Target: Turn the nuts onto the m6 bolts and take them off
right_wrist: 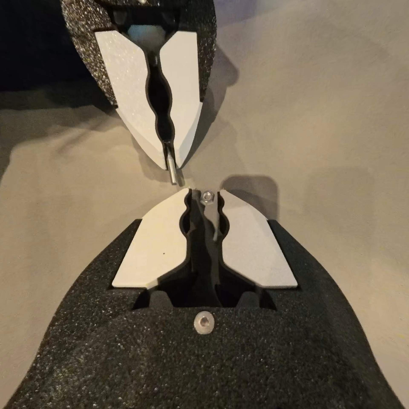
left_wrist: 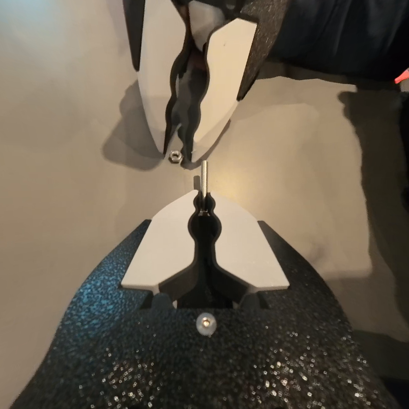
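- Left wrist view: the left gripper (left_wrist: 204, 195) pinches a slim silver threaded bolt (left_wrist: 204, 177), pointing toward the right gripper (left_wrist: 177, 156), which pinches a small silver hex nut (left_wrist: 174, 155) over the beige tabletop (left_wrist: 66, 199).
- Right wrist view: the nut (right_wrist: 207, 195) sits gripped at the right gripper's (right_wrist: 204, 193) tips; the bolt (right_wrist: 172, 170) juts from the left gripper (right_wrist: 171, 164), just apart from the nut.

Plain beige matte tabletop (left_wrist: 66, 199), shadowed in patches; dark navy fabric mass (left_wrist: 343, 37) and small orange-red tag (left_wrist: 404, 78) at far right.
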Available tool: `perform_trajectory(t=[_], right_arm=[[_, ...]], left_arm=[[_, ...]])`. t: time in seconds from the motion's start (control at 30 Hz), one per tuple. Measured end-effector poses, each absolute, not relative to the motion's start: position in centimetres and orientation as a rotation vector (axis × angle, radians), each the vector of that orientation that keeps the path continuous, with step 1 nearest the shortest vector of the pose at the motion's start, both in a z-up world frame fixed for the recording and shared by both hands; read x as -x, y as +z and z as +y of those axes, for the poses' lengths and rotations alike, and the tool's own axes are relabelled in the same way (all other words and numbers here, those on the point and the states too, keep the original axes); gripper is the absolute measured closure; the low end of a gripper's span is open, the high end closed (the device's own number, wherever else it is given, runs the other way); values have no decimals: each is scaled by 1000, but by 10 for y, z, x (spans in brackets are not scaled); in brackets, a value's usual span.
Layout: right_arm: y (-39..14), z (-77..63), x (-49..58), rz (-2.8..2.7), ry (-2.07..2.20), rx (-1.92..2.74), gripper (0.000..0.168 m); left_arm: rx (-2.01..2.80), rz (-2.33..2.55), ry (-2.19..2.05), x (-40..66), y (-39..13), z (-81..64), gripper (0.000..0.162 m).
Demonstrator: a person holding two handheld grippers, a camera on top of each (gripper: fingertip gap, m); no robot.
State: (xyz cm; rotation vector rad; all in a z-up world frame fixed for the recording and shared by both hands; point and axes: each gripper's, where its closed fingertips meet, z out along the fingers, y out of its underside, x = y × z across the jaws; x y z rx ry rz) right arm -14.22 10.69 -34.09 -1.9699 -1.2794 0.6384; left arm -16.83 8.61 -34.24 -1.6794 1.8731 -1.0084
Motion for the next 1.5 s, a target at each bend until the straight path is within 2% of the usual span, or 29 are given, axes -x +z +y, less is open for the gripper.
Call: perform_trajectory(t=[0.2,0.27,0.37,0.43,0.5,0.57,0.67,0.77,0.87,1.1,1.2,1.27,1.4,1.5], right_arm=[[-339,109,140,-1270,577,1991,158],[-311,107,133,-1223,484,1959,159],[-243,86,99,-1072,296,1894,159],[-207,67,48,-930,113,1923,159],[-193,46,-22,-753,-73,2042,159],[-208,22,-89,-609,-193,2241,159],[-261,-4,-145,-547,-209,2525,159],[-306,-12,-161,-643,-192,2670,158],[-330,-14,-172,-668,-199,2744,158],[-335,-18,-176,-561,-123,2758,153],[-307,-23,-187,-423,-195,2694,147],[-267,-22,-181,-342,-243,2567,146],[-189,1,-75,-541,-66,2204,143],[-200,24,34,-891,119,2043,140]], left_arm=[[1679,1874,-1008,168,-342,86,157],[1678,1874,-1009,168,-342,86,157],[1678,1874,-1010,168,-342,86,157],[1678,1874,-1009,168,-342,86,157],[1678,1874,-1009,168,-342,86,157],[1678,1874,-1009,168,-342,86,157],[1678,1874,-1009,168,-342,86,157],[1678,1875,-1009,168,-342,86,157],[1678,1875,-1010,168,-342,86,157],[1679,1875,-1013,169,-342,86,157],[1678,1876,-1013,169,-342,86,157],[1679,1876,-1013,169,-342,86,157],[1677,1879,-1016,169,-342,86,157],[1671,1886,-1017,169,-342,85,157]])
